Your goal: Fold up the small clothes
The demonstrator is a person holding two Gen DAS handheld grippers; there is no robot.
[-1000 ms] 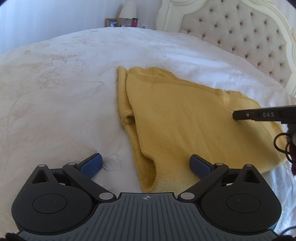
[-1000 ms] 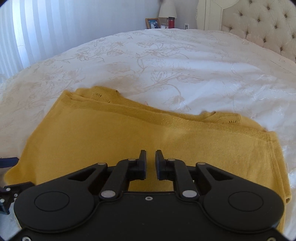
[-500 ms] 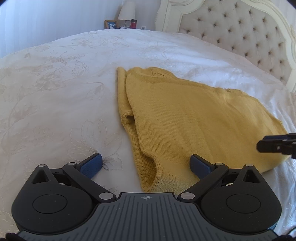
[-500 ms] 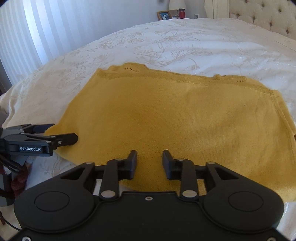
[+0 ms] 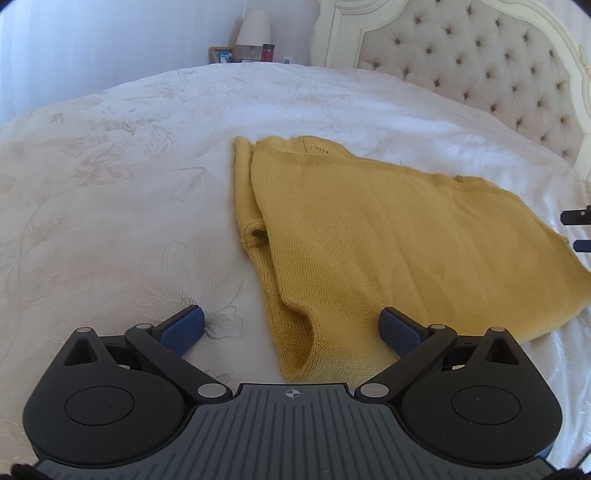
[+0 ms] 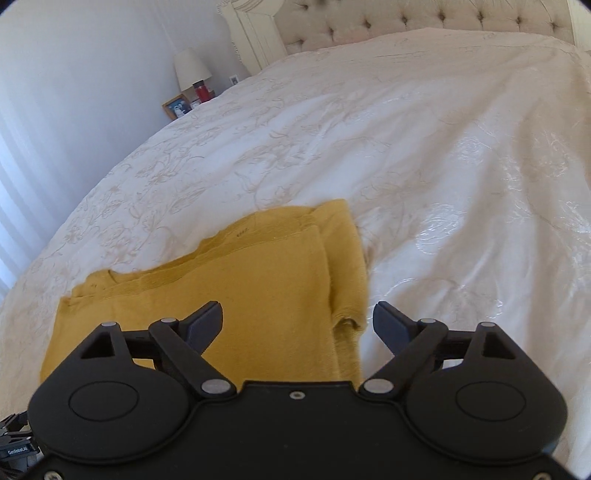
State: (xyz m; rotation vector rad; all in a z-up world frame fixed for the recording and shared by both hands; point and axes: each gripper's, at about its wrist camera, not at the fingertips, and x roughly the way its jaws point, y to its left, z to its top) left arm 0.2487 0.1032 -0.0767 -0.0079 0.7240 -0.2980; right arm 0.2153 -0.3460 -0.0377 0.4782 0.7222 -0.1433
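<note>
A mustard-yellow knitted sweater (image 5: 388, 240) lies folded flat on a bed covered by a white bedspread (image 5: 110, 184) embroidered with pale floral patterns. From the left wrist view, the garment runs from the centre of the bed toward the right, with a folded sleeve edge forming a narrow band along its left side and a rounded cuff opening partway down that band. The left tool (image 5: 291, 328) stands with its jaws spread wide; its blue pads (image 5: 184, 328) hang over the near corner of the sweater, one over bare bedspread and the other over the knit, and nothing is clamped between them. The right tool (image 6: 297, 325) also stands wide, its jaws having just been opening, with nothing gripped; its left finger hangs over the yellow fabric, its right finger over bare bedspread, and the sweater's right edge with a folded cuff lies between them. In the left wrist view, only two dark fingertips of the right tool show at the right border, beside the sweater's far edge. A tufted cream headboard (image 5: 480, 66) with a carved frame rises at the head of the bed. Beyond the bed's far edge stand a white-shaded lamp (image 5: 253, 33), a framed picture (image 5: 222, 55) and a small red container (image 5: 267, 52).
</note>
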